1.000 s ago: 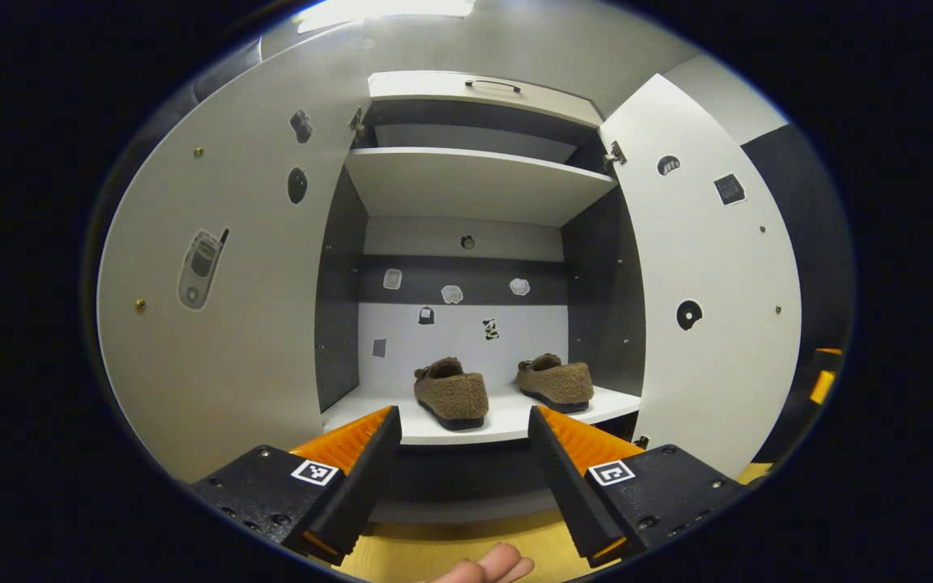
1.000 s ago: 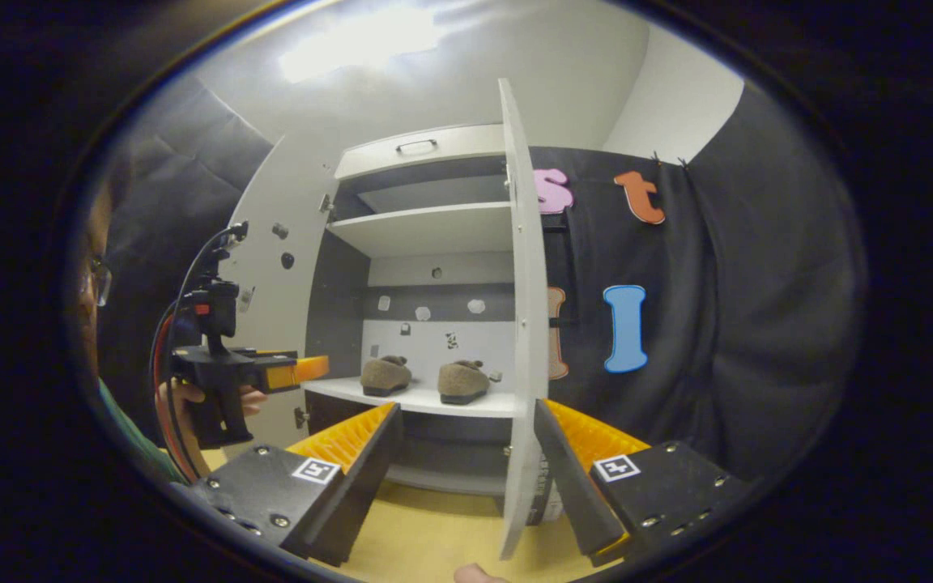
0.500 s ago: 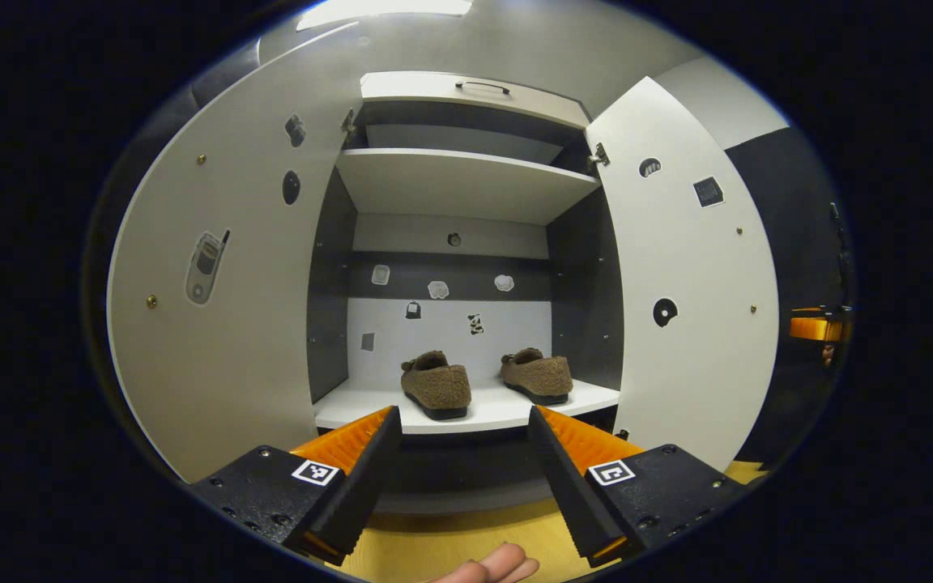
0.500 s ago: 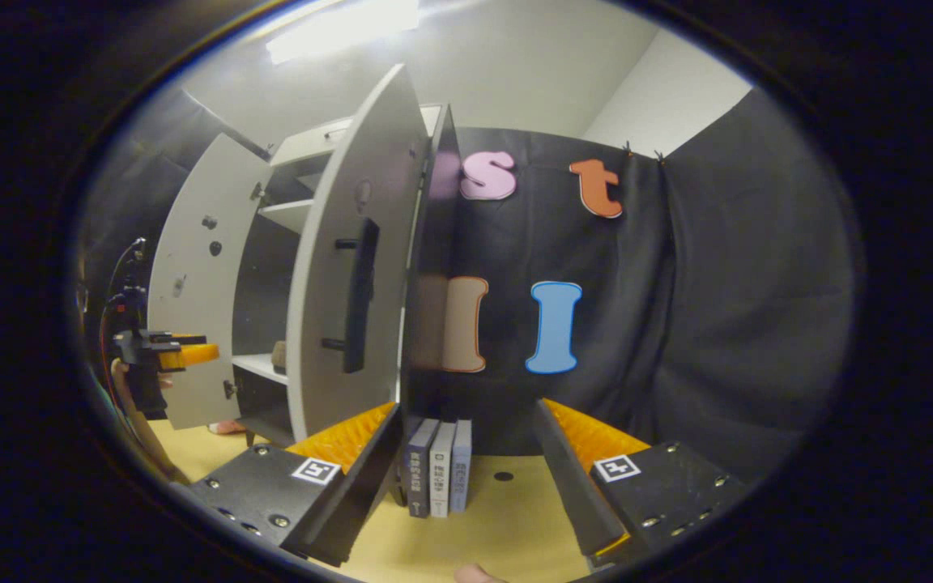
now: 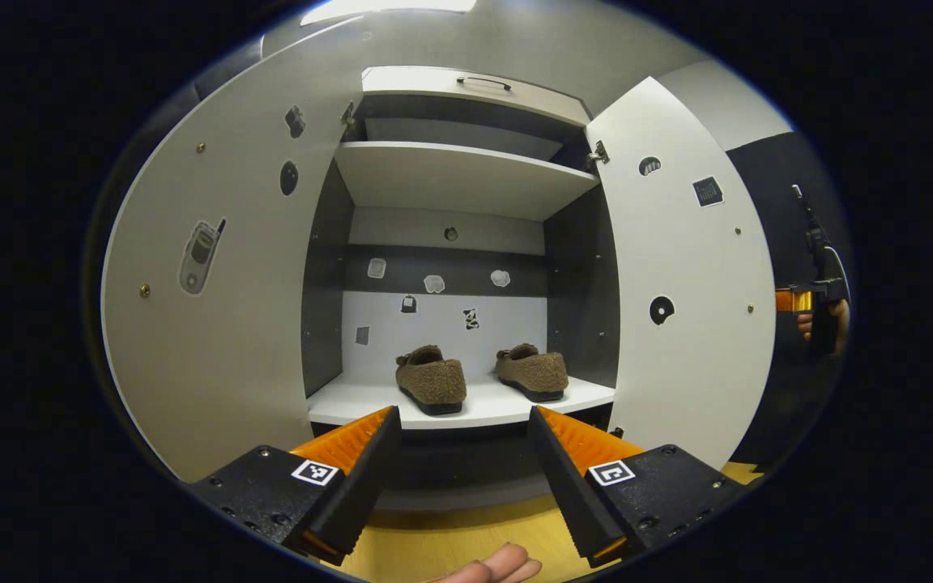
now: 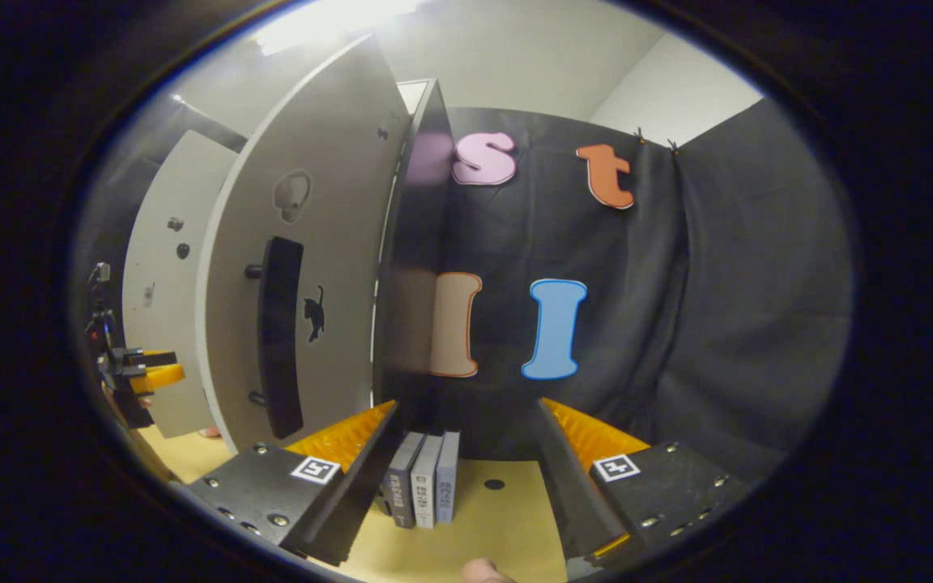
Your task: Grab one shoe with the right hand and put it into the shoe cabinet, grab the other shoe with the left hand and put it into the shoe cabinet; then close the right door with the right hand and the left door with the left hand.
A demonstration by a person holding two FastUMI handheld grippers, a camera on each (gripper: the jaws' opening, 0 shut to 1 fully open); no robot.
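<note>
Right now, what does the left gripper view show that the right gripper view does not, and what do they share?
Left gripper view: the cabinet interior, with both brown shoes side by side on the lower shelf, and the open left gripper empty.

Right gripper view: the outer face of the right door with its dark handle, books standing on the floor, and the open right gripper empty.

Both: the two cabinet doors open, including the left door, and the other gripper off to the side.
</note>
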